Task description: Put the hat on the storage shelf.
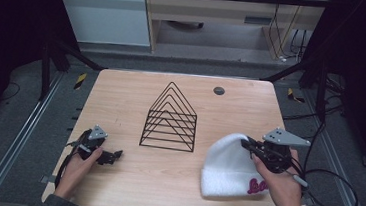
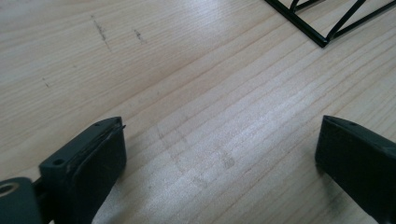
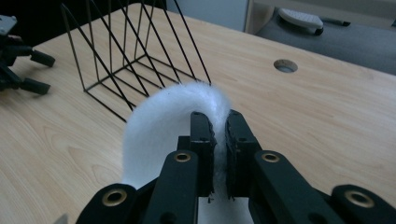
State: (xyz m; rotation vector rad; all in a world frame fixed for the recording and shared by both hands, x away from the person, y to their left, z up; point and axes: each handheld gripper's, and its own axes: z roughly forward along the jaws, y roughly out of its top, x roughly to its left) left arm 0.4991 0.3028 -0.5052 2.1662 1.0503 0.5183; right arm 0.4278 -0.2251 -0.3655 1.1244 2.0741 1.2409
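right tool [image 3: 217,140] pinches the crown of my white fuzzy knit beanie [image 1: 228,164], lifting it off the pale wooden surface [image 1: 129,178] beside the black wire rack [image 1: 169,119]; left tool [image 1: 111,156] rests apart, idle.

Fuzzy white knit hat [image 1: 229,163], matt pale wood table [image 1: 121,97], thin black wire rack [image 1: 169,119].

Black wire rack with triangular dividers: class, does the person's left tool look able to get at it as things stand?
Probably yes. The left tool rests open and empty on the wooden table, with bare tabletop between it and the black wire rack with triangular dividers. The white knit hat lies on the rack's other side.
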